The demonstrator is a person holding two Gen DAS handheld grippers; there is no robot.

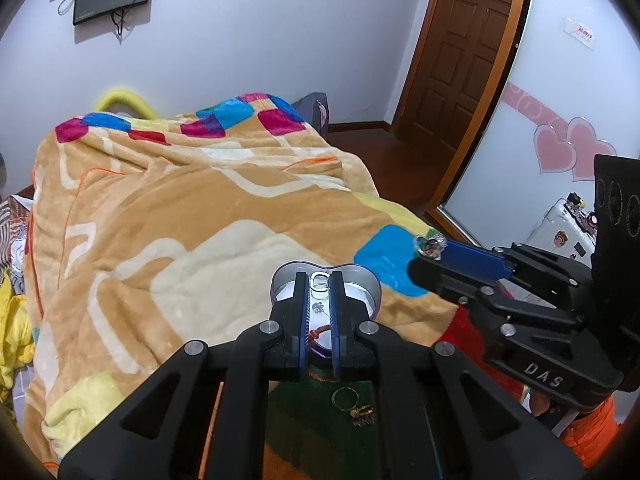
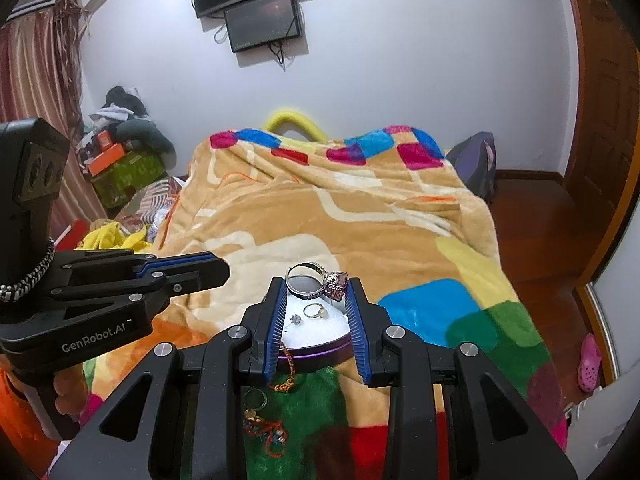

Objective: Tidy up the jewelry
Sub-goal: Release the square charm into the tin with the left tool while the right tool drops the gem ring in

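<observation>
Silver, with a pink stone, the ring [image 2: 318,280] sits pinched at the fingertips of the right gripper [image 2: 316,284], directly above the heart-shaped tin [image 2: 316,346]. Inside the tin, between those fingers, lie a small gold ring [image 2: 314,311] and a stud [image 2: 295,319]. Left gripper [image 1: 320,280] hangs over the tin with its fingers nearly together, nothing between them. Below both grippers, loose jewelry [image 2: 262,420] rests on the blanket [image 2: 360,208].

Bright, even light — fisheye-bent, dark corners.

black gripper [image 2: 316,292] frames — blue ribbed pads [image 2: 275,332], silver screws, white "GenRobot.AI" lettering.
</observation>
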